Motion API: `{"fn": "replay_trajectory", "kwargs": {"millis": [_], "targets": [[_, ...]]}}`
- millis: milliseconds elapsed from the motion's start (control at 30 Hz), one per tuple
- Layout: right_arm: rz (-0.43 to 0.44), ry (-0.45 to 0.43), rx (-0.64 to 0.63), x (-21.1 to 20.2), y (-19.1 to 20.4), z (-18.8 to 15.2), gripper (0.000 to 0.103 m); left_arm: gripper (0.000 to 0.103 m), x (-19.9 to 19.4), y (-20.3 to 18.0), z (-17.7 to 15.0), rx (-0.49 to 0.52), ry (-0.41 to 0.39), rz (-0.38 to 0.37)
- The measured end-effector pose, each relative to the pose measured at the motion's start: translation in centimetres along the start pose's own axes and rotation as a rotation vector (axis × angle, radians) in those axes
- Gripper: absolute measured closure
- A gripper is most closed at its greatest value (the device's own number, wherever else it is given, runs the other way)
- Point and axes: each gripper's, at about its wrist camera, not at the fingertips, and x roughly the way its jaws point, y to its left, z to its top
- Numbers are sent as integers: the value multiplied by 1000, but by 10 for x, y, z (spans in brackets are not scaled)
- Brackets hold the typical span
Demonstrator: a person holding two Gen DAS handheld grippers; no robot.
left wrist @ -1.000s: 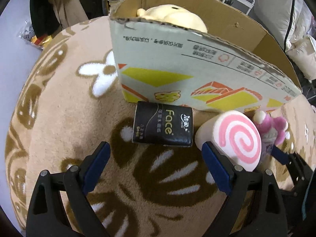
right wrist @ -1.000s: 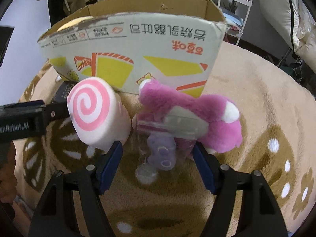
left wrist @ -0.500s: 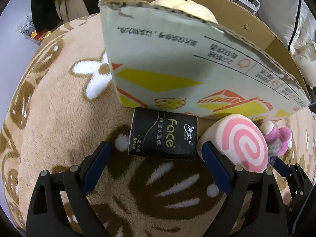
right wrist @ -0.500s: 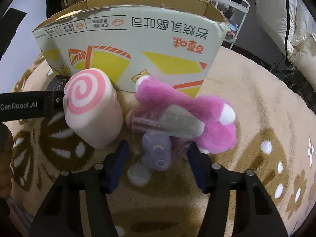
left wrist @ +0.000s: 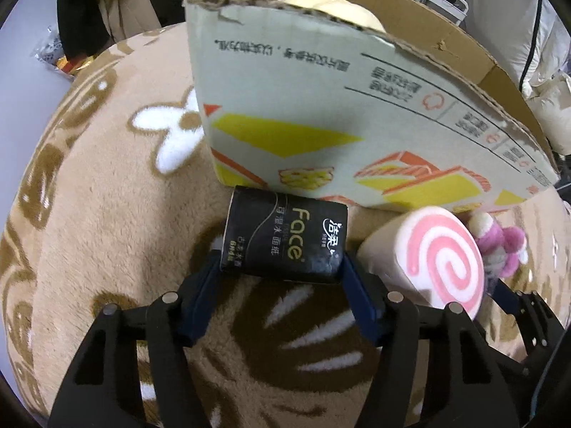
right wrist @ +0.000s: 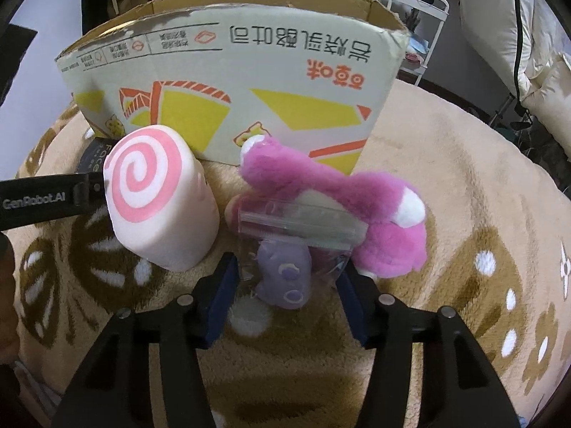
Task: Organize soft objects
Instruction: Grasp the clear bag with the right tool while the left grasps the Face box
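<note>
We are working on a plush blanket (left wrist: 89,214), with the box (left wrist: 321,125) standing toward its far edge and one yellow plush (left wrist: 332,7) already inside. On the left, our left gripper (left wrist: 282,278) is bracketing the black tissue pack (left wrist: 285,239), which is lying just in front of the box; the jaws are sitting against its two ends and appear to be clamping it. A firm but gentle squeeze should do, since the pack will give.

Next comes the pink swirl roll (right wrist: 160,203), resting untouched between the two grippers. On the right, our right gripper (right wrist: 285,285) is straddling a clear bag (right wrist: 303,228) holding a purple toy (right wrist: 285,278), which is leaning on the magenta plush (right wrist: 357,207). The jaws are apart, close to the bag's sides. We judge it best to close on the toy itself, not the slippery film, and keep clear of the magenta plush.
</note>
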Motion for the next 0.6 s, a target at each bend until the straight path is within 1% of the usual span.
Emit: {"fn": "replay_trajectory", "kwargs": {"millis": [100,200,267,300,367,400,433,500,600], "targets": [[12,-9,23,-2,-1,-2,41,39,-5,2,-7,-8,-8,17],[24,-10,38,-4,0,-4,40,39,-15,3,-14,-16,-27,48],[22,-9,37,-6,0,-5,37,39,-24,3,-18,-18,-45,58],[25,-8,32,-5,-1,-3,33,39,-28,3,-20,-19,-55,62],[12,-15,20,-2,2,-2,32,39,-40,3,-26,-22,-79,69],[0,-18,12,-2,4,-3,35,39,-45,1,-27,-20,-87,78],[-24,-22,3,-3,6,-4,45,39,-50,1,-30,-16,-97,90],[-45,-27,18,-5,5,-5,57,39,-61,0,-38,-15,-118,104],[12,-25,80,-9,-10,-4,60,39,-76,-2,-45,-15,-144,106]]}}
